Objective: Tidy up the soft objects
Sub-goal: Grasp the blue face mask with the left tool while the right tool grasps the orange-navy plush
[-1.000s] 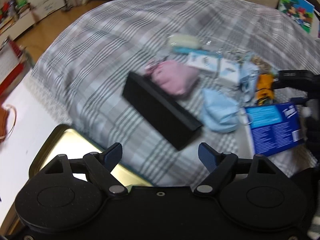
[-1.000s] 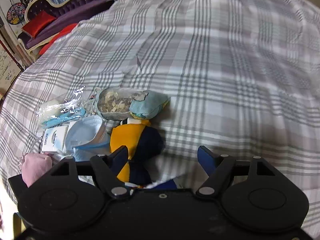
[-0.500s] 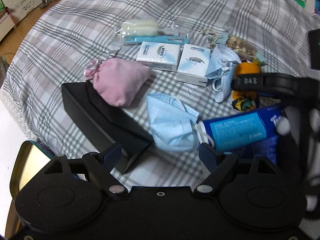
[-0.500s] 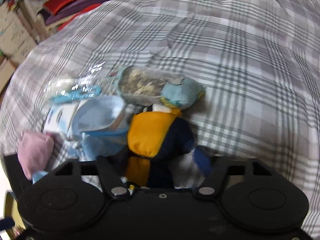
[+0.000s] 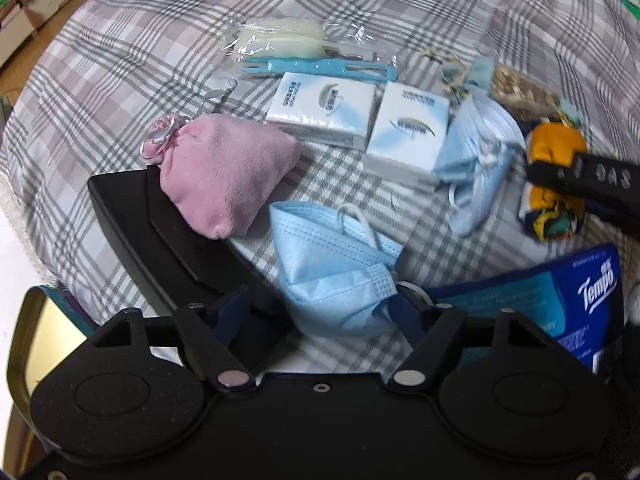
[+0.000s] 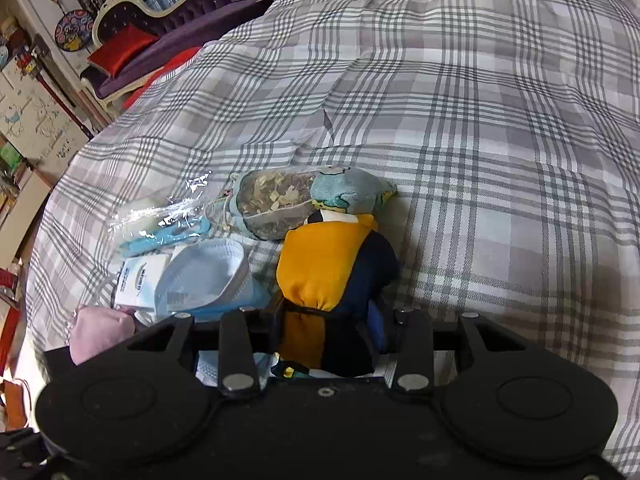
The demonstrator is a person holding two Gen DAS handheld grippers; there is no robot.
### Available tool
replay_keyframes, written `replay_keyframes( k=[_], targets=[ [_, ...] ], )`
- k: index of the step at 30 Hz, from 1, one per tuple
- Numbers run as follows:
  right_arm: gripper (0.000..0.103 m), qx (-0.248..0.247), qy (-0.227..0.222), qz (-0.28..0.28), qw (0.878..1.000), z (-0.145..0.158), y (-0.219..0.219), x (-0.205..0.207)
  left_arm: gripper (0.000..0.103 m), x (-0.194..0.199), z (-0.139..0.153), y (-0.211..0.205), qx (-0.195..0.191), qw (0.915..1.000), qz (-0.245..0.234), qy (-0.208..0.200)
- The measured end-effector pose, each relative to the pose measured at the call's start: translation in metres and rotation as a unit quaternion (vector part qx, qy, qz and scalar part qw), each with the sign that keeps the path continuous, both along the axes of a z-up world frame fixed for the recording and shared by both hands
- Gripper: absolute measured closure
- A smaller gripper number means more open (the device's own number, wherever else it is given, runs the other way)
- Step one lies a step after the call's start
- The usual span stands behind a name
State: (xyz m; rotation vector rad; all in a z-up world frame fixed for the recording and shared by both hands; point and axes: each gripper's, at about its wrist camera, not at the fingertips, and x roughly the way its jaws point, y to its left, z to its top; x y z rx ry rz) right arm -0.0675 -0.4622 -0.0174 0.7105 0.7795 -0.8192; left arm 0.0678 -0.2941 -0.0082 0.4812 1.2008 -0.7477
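A crumpled light-blue face mask lies on the plaid cloth, between the jaws of my left gripper. Those jaws are closing; the right pad touches the mask's edge, while the left finger hangs over the black tray, apart from the mask. My right gripper is closing on a yellow and navy cloth bundle, both fingers pressed into it. In the left wrist view one right-gripper finger crosses that bundle. A pink pouch rests on the tray's rim.
Two white tissue packs and a second mask lie behind. A blue Tempo pack is at the right, a plastic-wrapped item and a sachet of dried bits further back. A gold tin sits lower left.
My left gripper swung in and down over the blue mask and its jaws narrowed. My right gripper's jaws came together on the yellow and navy bundle.
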Motion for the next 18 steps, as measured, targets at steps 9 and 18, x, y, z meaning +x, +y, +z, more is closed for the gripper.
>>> replay_keyframes(
  k=[9, 18],
  targets=[
    [0.063, -0.001, -0.001, -0.013, 1.000, -0.001, -0.002, -0.004, 0.032, 0.009, -0.005, -0.023, 0.007, 1.0000, 0.003, -0.001],
    [0.063, -0.011, 0.000, -0.017, 1.000, -0.002, -0.003, -0.004, 0.045, 0.009, -0.011, -0.026, 0.009, 0.9998, 0.008, 0.013]
  ],
)
